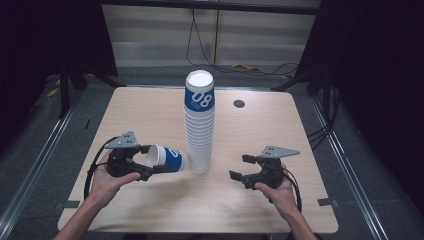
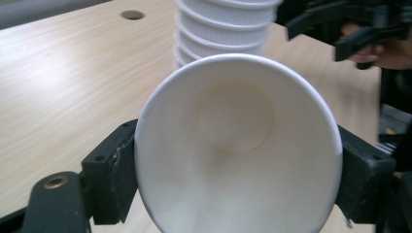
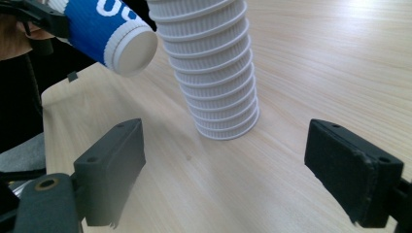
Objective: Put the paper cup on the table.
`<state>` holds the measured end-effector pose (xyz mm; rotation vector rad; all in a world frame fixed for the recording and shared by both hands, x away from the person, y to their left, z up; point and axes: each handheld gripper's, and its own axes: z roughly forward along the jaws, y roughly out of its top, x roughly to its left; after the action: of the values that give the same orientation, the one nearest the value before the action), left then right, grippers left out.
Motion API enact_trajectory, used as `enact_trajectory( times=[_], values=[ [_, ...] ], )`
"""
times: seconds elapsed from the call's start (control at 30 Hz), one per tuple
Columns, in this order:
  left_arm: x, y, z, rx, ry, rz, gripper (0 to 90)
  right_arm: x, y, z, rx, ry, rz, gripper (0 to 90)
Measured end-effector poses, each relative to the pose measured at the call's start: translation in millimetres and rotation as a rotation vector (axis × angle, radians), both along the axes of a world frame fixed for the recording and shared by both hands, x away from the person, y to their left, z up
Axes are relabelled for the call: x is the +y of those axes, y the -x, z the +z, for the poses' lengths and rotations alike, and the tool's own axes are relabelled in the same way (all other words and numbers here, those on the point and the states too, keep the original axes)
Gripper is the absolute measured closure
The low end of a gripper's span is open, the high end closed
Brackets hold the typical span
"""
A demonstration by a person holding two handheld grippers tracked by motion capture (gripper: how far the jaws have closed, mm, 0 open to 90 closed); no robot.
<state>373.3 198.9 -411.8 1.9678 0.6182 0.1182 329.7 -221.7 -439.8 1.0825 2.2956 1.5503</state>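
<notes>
A tall stack of upside-down paper cups (image 1: 200, 122) stands mid-table, white ribbed below and blue with white digits on top. My left gripper (image 1: 150, 165) is shut on a single blue-and-white paper cup (image 1: 167, 159), held on its side just left of the stack's foot. In the left gripper view I look into that cup (image 2: 238, 145), its rim pinched between both black pads, with the stack (image 2: 223, 29) behind. My right gripper (image 1: 239, 167) stands open to the right of the stack, holding nothing. In the right gripper view the stack (image 3: 214, 73) rises ahead and the held cup (image 3: 114, 36) shows at upper left.
The wooden table (image 1: 150, 110) has a small round dark hole (image 1: 239, 103) at the back right of the stack. Cables (image 1: 250, 67) lie on the floor beyond the far edge. Dark floor and rails flank the table.
</notes>
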Motion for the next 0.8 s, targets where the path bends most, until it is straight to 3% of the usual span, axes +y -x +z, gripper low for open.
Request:
enact_trajectory(
  times=[0.13, 0.33, 0.53, 0.63, 0.8],
  values=[
    [3.4, -9.9, 0.3, -0.001, -0.028, 0.038, 18.1, -1.8, 1.9, -0.1, -0.004, 0.014, 0.001, 18.8],
    [9.2, -17.7, 3.3, 0.005, -0.044, 0.089, 18.0, -4.7, 3.1, 2.4, -0.015, 0.042, 0.003, 16.4],
    [15.8, -28.6, 5.1, 0.015, -0.065, 0.133, 17.6, -11.1, 5.4, -1.6, -0.002, 0.031, -0.024, 14.7],
    [14.8, -36.4, 0.1, 0.032, -0.098, 0.169, 17.5, -10.7, 5.1, -2.8, 0.005, 0.031, -0.023, 14.7],
    [12.8, -46.3, 0.2, 0.034, -0.173, 0.179, 17.6, -7.9, 3.0, -4.2, 0.012, 0.037, -0.003, 14.7]
  ],
)
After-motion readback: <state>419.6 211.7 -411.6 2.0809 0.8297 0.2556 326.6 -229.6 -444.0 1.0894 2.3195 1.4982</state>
